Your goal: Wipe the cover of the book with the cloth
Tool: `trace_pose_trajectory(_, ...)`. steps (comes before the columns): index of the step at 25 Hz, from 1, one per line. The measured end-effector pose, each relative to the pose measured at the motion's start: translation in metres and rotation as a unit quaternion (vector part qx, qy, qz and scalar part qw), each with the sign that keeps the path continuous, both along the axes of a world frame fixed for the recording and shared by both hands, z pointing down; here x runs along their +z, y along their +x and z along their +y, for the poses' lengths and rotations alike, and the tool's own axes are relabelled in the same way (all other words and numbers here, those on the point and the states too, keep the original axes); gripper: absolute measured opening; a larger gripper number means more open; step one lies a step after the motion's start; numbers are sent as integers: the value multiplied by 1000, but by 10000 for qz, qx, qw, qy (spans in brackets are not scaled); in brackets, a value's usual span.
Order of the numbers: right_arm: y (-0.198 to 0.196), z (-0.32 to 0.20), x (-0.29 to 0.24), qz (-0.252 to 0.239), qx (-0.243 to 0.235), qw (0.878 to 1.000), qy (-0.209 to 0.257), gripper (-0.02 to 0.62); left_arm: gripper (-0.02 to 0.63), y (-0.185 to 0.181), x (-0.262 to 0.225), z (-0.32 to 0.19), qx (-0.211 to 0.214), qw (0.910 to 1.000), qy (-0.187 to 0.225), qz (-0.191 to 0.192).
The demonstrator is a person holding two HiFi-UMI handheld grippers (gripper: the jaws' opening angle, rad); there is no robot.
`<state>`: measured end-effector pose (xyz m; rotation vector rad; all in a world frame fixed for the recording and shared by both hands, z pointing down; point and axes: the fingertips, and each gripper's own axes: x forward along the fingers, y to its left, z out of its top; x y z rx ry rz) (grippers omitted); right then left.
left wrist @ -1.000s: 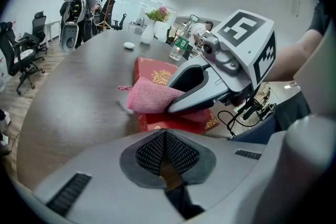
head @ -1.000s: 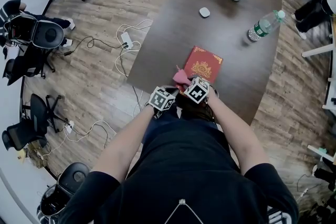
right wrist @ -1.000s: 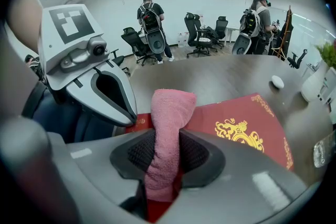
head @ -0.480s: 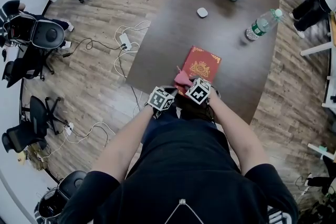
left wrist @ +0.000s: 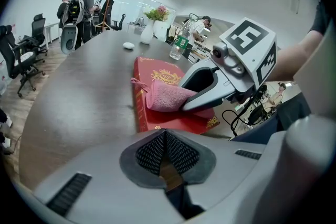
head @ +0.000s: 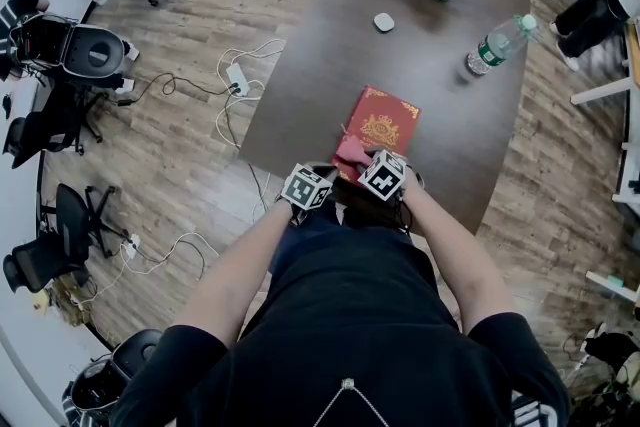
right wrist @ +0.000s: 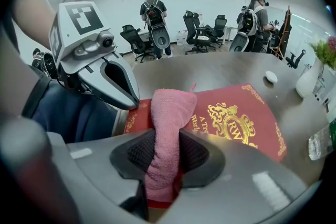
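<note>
Wiping stage of the task. The book (right wrist: 236, 118) lies flat, cover up, near the front edge of the table (head: 400, 65). The right gripper (right wrist: 167, 155) is clenched on a folded pink cloth (right wrist: 170, 113), whose free end rests on the near left part of the cover. The left gripper (left wrist: 165, 150) has its jaws pressed together on nothing and hangs just beside the book at the table edge, apart from it. Judged from this layout, the emblem and the far half of the cover await wiping. The next move calls for a firm, flat sweep of the cloth away from the person, and the unheld book may slide.
</note>
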<state>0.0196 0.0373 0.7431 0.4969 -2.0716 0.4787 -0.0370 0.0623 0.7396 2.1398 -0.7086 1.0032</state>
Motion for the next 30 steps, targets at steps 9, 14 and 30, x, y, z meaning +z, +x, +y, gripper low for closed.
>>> trace_pose_trajectory(9,12,5,0,39,66,10000,-26,124,-4,0,0,-1,-12,10000,-2,-1)
trace_pose_trajectory(14,16,5,0,47,93,9999,-19,124,-5,-1,0,-2,-26,10000,7,14)
trace_pose_trajectory(30,33,14,-1,92,263,9996,-14,124,-5,0,0,-2,-5,10000,29,42)
